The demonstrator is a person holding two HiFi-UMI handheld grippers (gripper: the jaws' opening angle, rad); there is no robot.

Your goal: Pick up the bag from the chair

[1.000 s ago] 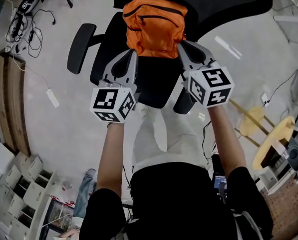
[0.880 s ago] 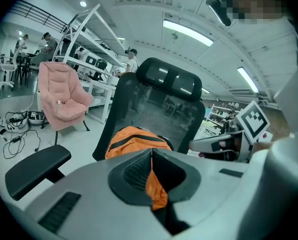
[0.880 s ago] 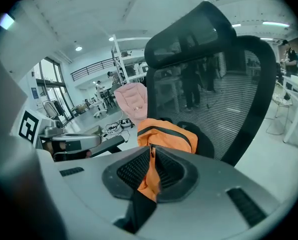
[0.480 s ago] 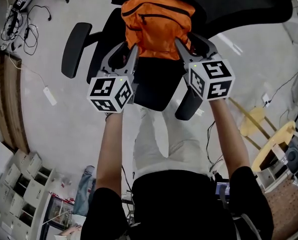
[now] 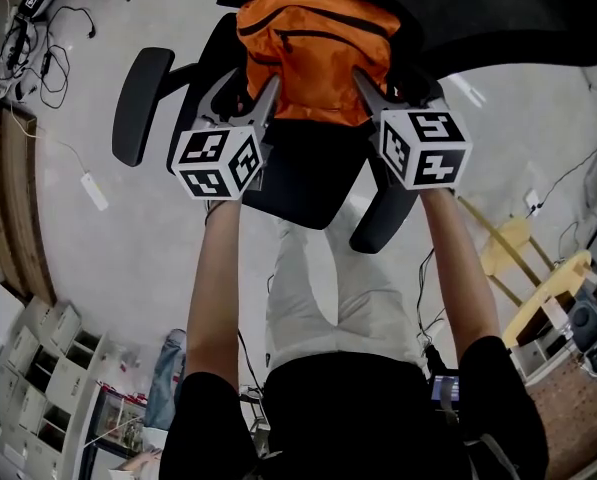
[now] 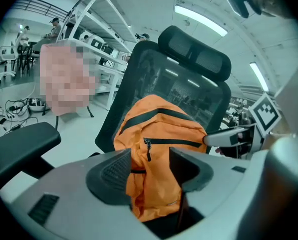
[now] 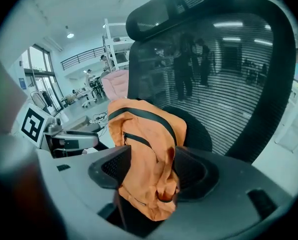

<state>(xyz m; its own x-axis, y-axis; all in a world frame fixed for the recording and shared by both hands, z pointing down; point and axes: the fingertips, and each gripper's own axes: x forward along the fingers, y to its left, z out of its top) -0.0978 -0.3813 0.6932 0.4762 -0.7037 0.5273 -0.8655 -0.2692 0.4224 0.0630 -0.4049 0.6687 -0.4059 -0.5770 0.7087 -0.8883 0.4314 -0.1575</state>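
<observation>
Pinching the orange backpack at its two lower corners, both tools have cloth in their jaws. The left hand-held gripper has a fold of orange fabric filling the gap between its ribbed pads. The right hand-held gripper is clamped on a bunched, puckered wad of the same cloth. The backpack sits on the seat of a black office chair, leaning upright against the mesh backrest, between the armrests.

The backpack looks soft and light. Its thin, nylon-like shell sags and creases, and it slumps as if little or nothing is inside. It should lift easily, but it will droop and swing from whatever points hold it. The smooth fabric may slide out of a shallow pinch, so the ribbed pads need a deep fold, or better a seam. The black binding over the top and the band along the zip look like the firmest places to hold. No carry handle can be made out in these views. With a grip at both lower corners, the top is likely to flop forward as the backpack leaves the seat.
</observation>
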